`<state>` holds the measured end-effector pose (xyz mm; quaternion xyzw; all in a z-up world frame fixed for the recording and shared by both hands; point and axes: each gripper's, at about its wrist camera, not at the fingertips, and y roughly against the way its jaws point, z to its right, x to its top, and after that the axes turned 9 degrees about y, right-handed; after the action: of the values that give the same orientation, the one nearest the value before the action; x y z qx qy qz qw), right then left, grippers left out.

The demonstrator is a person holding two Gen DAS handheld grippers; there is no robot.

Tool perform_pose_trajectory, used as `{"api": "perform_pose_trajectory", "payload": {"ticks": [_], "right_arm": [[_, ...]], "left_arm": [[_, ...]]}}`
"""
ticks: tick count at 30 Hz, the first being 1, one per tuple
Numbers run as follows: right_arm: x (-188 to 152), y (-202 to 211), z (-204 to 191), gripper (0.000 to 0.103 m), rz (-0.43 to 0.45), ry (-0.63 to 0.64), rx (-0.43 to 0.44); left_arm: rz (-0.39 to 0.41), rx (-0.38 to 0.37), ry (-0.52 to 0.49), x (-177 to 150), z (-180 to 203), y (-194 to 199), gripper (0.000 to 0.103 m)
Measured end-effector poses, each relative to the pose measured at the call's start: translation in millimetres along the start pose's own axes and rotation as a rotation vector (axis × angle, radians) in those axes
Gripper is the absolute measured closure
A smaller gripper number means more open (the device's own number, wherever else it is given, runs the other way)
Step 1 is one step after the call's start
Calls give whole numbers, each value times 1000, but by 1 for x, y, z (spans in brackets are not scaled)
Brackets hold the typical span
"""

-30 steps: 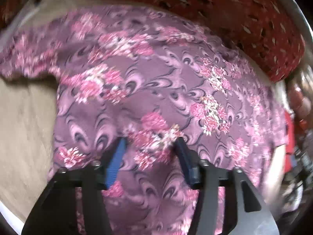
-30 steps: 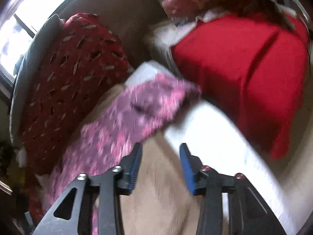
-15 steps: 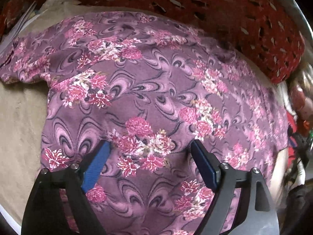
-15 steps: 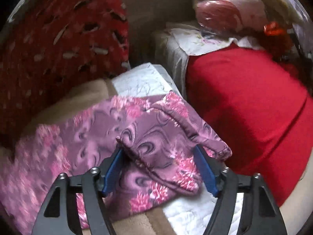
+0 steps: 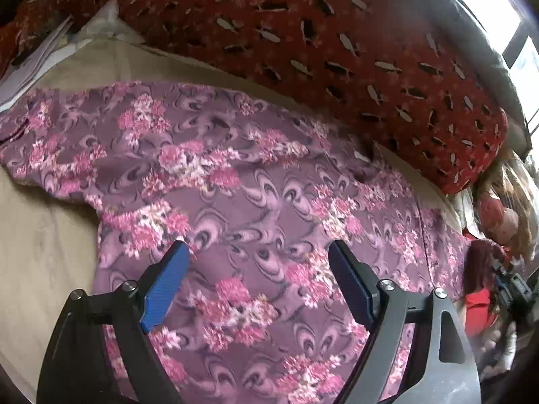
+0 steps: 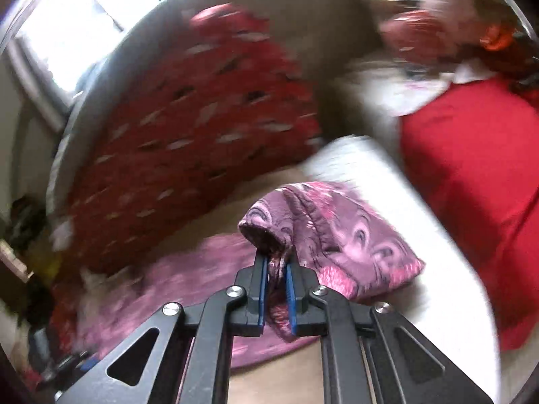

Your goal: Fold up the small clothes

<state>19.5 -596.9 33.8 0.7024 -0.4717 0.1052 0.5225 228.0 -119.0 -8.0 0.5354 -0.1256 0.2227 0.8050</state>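
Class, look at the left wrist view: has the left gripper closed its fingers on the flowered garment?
No. The left gripper is wide open, its blue fingers spread apart above the flowered garment, pinching no cloth.

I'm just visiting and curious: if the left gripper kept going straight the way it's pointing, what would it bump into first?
Most likely the purple floral garment: the open left gripper points straight at that cloth. The red patterned cushion lies beyond. Depth is hard to judge.

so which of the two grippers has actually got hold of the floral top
The right gripper: its jaws are shut on a bunched fold of the floral top. The left gripper stands wide open over the flat cloth.
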Motion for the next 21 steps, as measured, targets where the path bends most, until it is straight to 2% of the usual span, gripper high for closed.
{"api": "perform_pose_trajectory", "payload": {"ticks": [2, 5, 10, 17, 18, 19, 21], "right_arm": [[-2, -9, -24, 94, -15, 11, 55], [-11, -27, -71, 94, -48, 34, 150], [-31, -67, -155, 94, -108, 66, 304], [-68, -122, -265, 94, -198, 93, 502], [-72, -127, -274, 94, -205, 92, 516], [-81, -136, -286, 88, -220, 86, 531], [-97, -156, -303, 84, -283, 83, 513]], "left_arm": [[-2, -14, 5, -2, -9, -2, 19], [-66, -60, 25, 4, -19, -13, 19], [-31, -55, 52, 16, -32, -10, 19], [-43, -129, 154, 32, -63, -7, 19], [-41, -138, 163, 33, -67, -5, 19], [-38, -144, 172, 34, -69, -4, 19], [-37, -164, 187, 36, -73, -3, 19]]}}
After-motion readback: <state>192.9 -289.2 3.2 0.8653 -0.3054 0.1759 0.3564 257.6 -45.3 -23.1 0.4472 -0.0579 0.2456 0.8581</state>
